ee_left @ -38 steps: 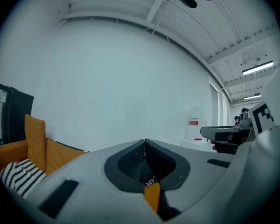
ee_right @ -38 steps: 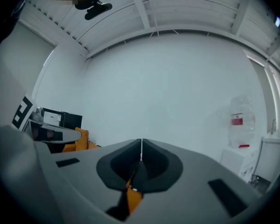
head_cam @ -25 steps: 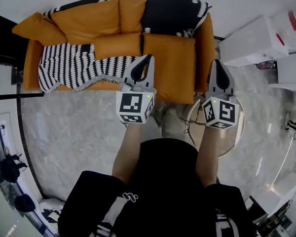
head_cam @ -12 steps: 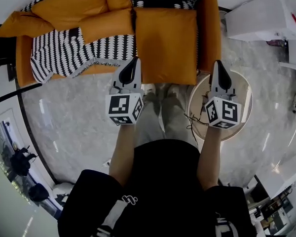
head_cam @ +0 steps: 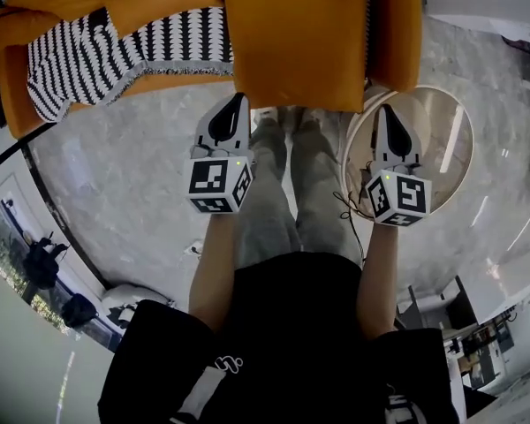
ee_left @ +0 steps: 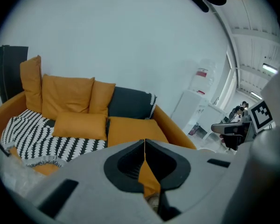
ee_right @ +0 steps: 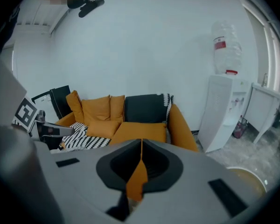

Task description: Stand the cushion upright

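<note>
A small orange cushion (ee_left: 79,125) lies flat on the sofa seat, partly on a black-and-white striped blanket (head_cam: 97,51); it also shows in the right gripper view as the same cushion (ee_right: 101,127). Larger orange cushions (ee_left: 67,97) stand upright against the sofa back behind it. My left gripper (head_cam: 232,104) hangs over the floor in front of the sofa, shut and empty. My right gripper (head_cam: 389,113) hovers above the round table, also shut with nothing in it. Both are well short of the cushion. In their own views the left gripper (ee_left: 144,141) and right gripper (ee_right: 141,141) show jaws pressed together.
The orange sofa (head_cam: 291,34) has a dark throw (ee_left: 128,104) over its back. A round glass table (head_cam: 442,157) stands at my right. A white water dispenser (ee_right: 221,111) is to the sofa's right. Marble floor (head_cam: 115,175) lies between me and the sofa.
Both grippers have dropped lower and tipped downward, staying shut. In the head view the sofa has slid toward the top edge, and my legs now show.
</note>
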### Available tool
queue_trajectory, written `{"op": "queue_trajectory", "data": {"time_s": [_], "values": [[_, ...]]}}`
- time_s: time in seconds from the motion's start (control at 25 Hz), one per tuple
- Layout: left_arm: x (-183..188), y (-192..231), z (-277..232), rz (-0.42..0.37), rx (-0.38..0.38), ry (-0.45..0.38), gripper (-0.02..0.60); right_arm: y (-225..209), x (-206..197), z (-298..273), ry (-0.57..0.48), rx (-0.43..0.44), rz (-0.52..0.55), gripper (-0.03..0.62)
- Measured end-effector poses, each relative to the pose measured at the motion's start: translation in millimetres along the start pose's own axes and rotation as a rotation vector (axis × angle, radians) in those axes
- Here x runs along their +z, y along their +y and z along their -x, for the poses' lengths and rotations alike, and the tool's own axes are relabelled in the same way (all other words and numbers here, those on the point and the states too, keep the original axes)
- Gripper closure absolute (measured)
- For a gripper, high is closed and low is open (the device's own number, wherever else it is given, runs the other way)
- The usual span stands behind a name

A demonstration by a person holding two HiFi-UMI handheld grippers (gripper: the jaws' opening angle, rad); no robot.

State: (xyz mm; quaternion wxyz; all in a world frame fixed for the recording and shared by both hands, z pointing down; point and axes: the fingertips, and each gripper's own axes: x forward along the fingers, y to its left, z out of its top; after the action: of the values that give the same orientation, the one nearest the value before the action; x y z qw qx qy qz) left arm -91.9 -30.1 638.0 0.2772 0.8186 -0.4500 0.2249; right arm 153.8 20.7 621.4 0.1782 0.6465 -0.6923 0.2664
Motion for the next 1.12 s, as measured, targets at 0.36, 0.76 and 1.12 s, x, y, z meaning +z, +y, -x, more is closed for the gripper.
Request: {"op": "queue_trajectory", "data": {"time_s": [0.36,0.76,1.12], "values": [[-111,18,-23,0.036,0.012,0.194,0.569,7,-103,-31,0.168,0.042,-0.037,0.582],[-191,33,-40,0.045,0.034,0.317,0.569,4,-190,-43,0.301,0.049,-0.058,0.582],[-232,50,-52,0.002,0.058,0.405,0.569,-17,-242,-60,0.389,0.067,0.091,0.577]]}}
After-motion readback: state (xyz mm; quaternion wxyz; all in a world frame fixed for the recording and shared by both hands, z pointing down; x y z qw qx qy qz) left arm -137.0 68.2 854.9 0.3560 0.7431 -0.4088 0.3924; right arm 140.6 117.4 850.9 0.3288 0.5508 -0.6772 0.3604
